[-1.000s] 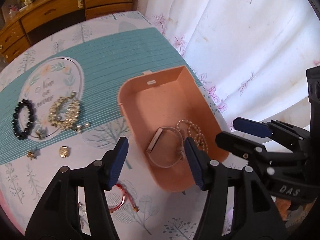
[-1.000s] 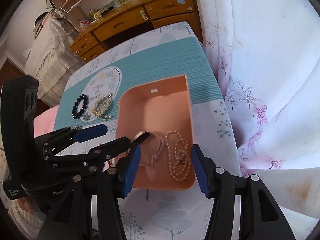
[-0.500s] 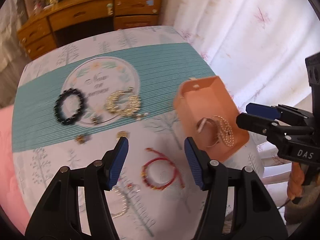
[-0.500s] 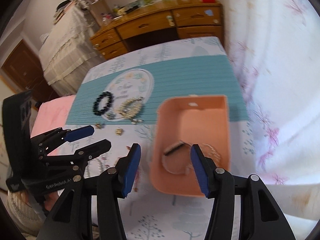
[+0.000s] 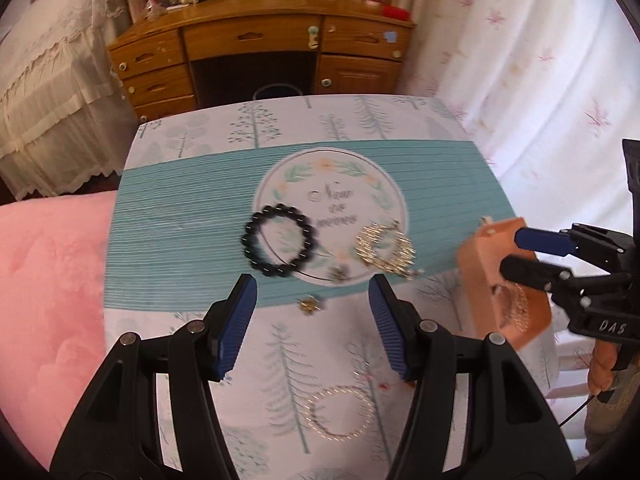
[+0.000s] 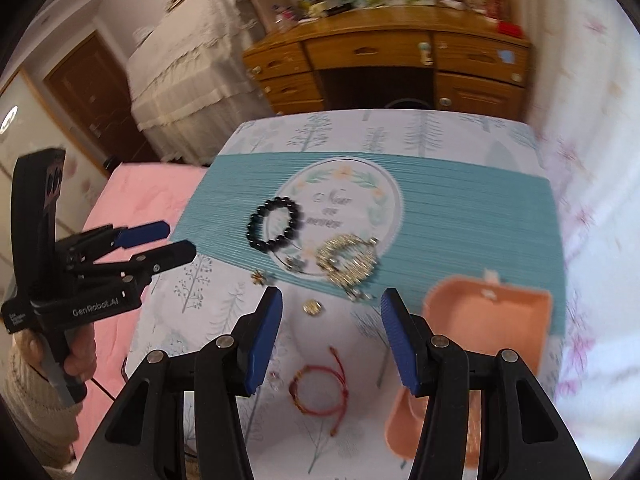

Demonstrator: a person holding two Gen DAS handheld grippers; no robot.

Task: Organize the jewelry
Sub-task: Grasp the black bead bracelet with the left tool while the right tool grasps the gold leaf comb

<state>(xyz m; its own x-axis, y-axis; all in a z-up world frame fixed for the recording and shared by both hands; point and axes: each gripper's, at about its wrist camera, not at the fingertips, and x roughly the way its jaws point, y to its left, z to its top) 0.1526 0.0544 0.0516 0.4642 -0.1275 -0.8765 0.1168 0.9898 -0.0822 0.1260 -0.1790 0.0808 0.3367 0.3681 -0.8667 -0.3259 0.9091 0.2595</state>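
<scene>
both the left gripper (image 5: 312, 322) and right gripper (image 6: 330, 338) hung spread and empty above the worktop (image 6: 224, 300), presumably choosing among loose bracelets (image 6: 274, 222) bound for the peach box (image 6: 488, 320).

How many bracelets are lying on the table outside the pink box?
4: the black bead bracelet and gold bracelet on the teal mat, the red string bracelet nearer the right gripper, and a thin gold one by the left gripper. The peach box may hide more.
</scene>
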